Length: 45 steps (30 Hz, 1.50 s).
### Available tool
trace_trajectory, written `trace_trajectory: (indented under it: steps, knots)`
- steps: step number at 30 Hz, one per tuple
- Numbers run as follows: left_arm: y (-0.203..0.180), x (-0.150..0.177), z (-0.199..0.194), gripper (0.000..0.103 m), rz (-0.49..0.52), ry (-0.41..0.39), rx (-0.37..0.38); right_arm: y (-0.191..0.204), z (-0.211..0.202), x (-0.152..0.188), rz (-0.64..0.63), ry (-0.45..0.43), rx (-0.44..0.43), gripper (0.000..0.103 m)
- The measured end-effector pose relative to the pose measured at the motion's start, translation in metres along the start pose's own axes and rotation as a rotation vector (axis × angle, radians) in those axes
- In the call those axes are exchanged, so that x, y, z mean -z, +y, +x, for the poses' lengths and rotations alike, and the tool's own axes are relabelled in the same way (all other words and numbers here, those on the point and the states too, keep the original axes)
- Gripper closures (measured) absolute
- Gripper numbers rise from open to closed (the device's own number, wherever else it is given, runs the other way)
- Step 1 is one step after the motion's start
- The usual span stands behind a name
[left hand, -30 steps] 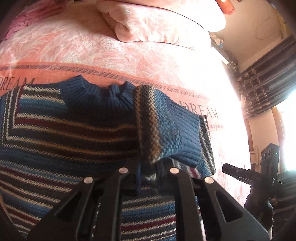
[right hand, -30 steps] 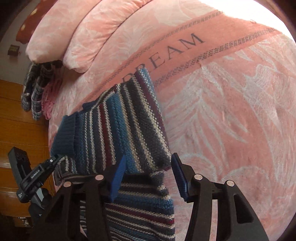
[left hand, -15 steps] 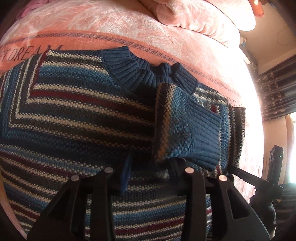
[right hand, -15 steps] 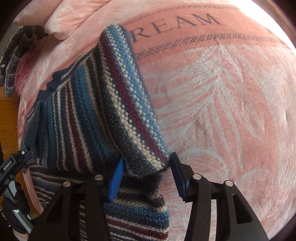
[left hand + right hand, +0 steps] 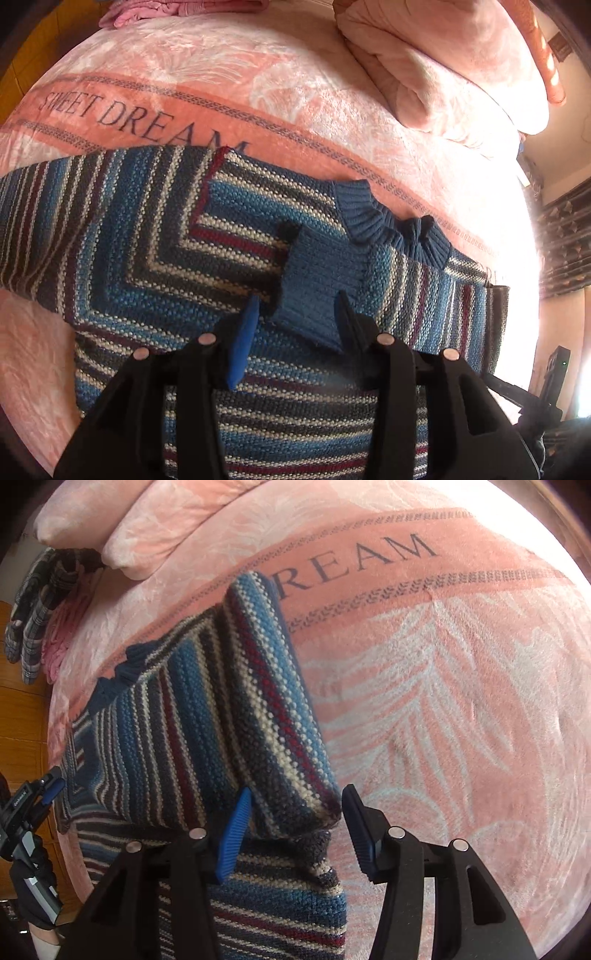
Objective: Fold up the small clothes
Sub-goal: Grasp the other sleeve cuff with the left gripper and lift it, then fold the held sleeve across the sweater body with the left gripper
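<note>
A blue, white and maroon striped knit sweater (image 5: 147, 266) lies flat on the pink "SWEET DREAM" blanket (image 5: 155, 77), its ribbed collar (image 5: 373, 218) toward the pillows. One sleeve is folded across the chest, and its plain blue cuff (image 5: 314, 291) rests between the fingers of my left gripper (image 5: 297, 299), which is open and not clamping it. In the right wrist view the folded sleeve edge (image 5: 280, 738) runs down into the gap of my right gripper (image 5: 297, 790), open around the fold. The left gripper (image 5: 40, 797) shows at the far left there.
Folded pink quilts or pillows (image 5: 443, 74) lie beyond the collar. A plaid garment (image 5: 37, 602) and a pink one (image 5: 177, 7) sit at the bed's far side. Bare blanket (image 5: 461, 720) stretches to the right of the sweater. Dark curtains (image 5: 565, 240) hang by a bright window.
My left gripper opened and let go of the cuff, which now lies flat on the chest. The right gripper stayed open and shifted along the folded edge.
</note>
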<state>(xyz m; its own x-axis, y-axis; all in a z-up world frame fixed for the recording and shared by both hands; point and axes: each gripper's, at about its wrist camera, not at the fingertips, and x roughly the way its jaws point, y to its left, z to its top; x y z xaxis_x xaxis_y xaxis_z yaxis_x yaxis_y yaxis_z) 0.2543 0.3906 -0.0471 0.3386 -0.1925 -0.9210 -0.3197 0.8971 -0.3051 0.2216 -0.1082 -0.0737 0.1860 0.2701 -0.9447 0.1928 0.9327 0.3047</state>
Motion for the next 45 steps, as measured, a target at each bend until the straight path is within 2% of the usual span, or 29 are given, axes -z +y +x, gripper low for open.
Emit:
trace_trajectory:
  steps: [3,5,6,9,12,16,19,20,21,22,25,31,33,35,38,41,45]
  knots:
    - [-0.009,0.000,0.002,0.052,0.012,0.028,-0.018,0.023,-0.025,-0.004,-0.066,-0.076,-0.063,0.051]
    - [-0.017,0.003,0.010,0.052,0.025,0.037,-0.025,0.039,-0.027,-0.002,-0.103,-0.075,-0.137,0.051]
    - [-0.020,0.005,0.017,0.052,0.038,0.046,-0.037,0.047,-0.022,0.000,-0.119,-0.055,-0.146,0.051]
    - [-0.019,0.014,0.034,0.052,0.063,0.082,-0.075,0.059,0.008,0.008,-0.144,0.035,-0.074,0.051]
    - [-0.007,0.021,0.056,0.052,0.039,0.146,-0.089,0.057,0.038,0.017,-0.136,0.116,0.021,0.052]
    - [0.004,0.023,0.053,0.052,0.013,0.146,-0.047,0.066,0.038,0.013,-0.123,0.102,0.045,0.050]
    - [0.013,0.015,0.028,0.049,0.021,0.100,-0.019,0.082,0.027,0.011,-0.115,0.065,-0.012,0.050]
    - [0.019,0.012,0.018,0.043,0.025,0.078,-0.014,0.089,0.023,0.011,-0.131,0.054,-0.026,0.049]
    - [0.029,0.008,0.007,0.037,0.027,0.056,-0.018,0.097,0.021,0.012,-0.149,0.043,-0.034,0.048]
    - [0.041,0.004,-0.003,0.035,0.024,0.033,-0.028,0.104,0.019,0.013,-0.165,0.034,-0.038,0.048]
    - [0.094,-0.005,-0.026,0.034,-0.021,-0.011,-0.066,0.123,0.022,0.019,-0.207,0.033,-0.052,0.047]
    - [0.246,-0.012,-0.064,0.033,-0.292,-0.055,-0.195,0.144,0.034,0.031,-0.310,0.044,0.005,0.046]
    - [0.289,-0.010,-0.072,0.033,-0.377,-0.065,-0.241,0.144,0.036,0.035,-0.323,0.050,0.011,0.046]
    - [0.327,-0.004,-0.079,0.034,-0.467,-0.068,-0.256,0.144,0.037,0.037,-0.323,0.049,0.010,0.046]
    - [0.366,0.006,-0.081,0.034,-0.576,-0.079,-0.247,0.145,0.038,0.039,-0.328,0.043,0.004,0.046]
    - [0.396,0.013,-0.085,0.034,-0.662,-0.126,-0.166,0.150,0.042,0.039,-0.333,0.045,-0.001,0.046]
    - [0.408,0.012,-0.084,0.034,-0.684,-0.196,-0.096,0.161,0.050,0.043,-0.356,0.049,0.016,0.046]
